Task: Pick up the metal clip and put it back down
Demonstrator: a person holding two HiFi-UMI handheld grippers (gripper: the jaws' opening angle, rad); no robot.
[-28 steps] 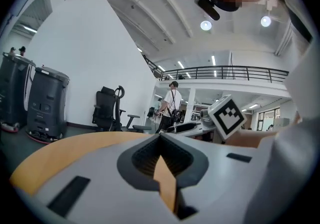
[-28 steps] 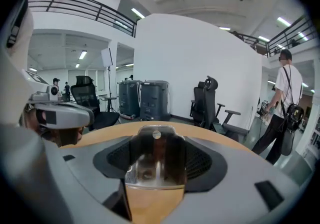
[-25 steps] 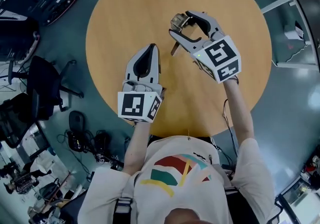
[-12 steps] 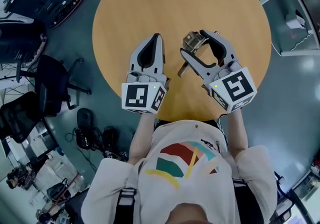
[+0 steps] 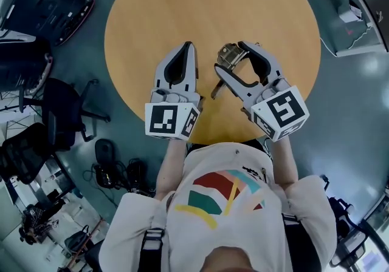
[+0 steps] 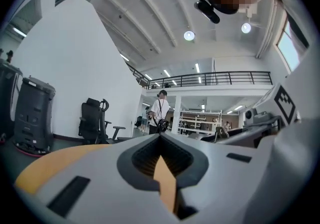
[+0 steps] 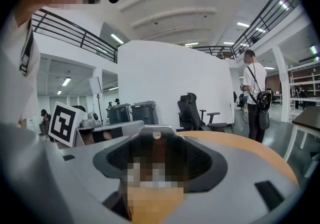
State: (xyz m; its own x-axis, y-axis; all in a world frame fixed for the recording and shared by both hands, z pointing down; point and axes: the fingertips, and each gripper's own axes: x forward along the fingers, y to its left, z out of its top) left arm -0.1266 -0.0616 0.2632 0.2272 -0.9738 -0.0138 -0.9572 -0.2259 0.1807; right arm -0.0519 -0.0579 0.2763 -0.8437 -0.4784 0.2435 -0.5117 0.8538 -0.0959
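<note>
In the head view, the metal clip (image 5: 229,53) is seen between the tips of the right gripper (image 5: 233,58). It is held off the round wooden table (image 5: 182,3), above the near part of it. The jaws are spread wide, yet they are clenched on the clip from both sides. A wire handle (image 5: 216,89) hangs down under them. The left gripper (image 5: 186,47) is held beside the right one, apart from the clip, with its jaws pressed together and nothing between them.

In the left gripper view, the jaws are seen to meet at their tips. Only a strip of the table is visible through the slot behind them, and nothing is grasped.

In the right gripper view, the top of the clip (image 7: 152,129) is seen pinched at the far end of the jaws, with the table (image 7: 240,148) beyond. The lower part of the clip cannot be made out.

The lifting is judged to be done, so putting the clip down is the step in hand. The clip should be lowered straight over bare wood, well inside the edge. The grip should be released only when the clip rests on the table, so that it is not dropped.
</note>
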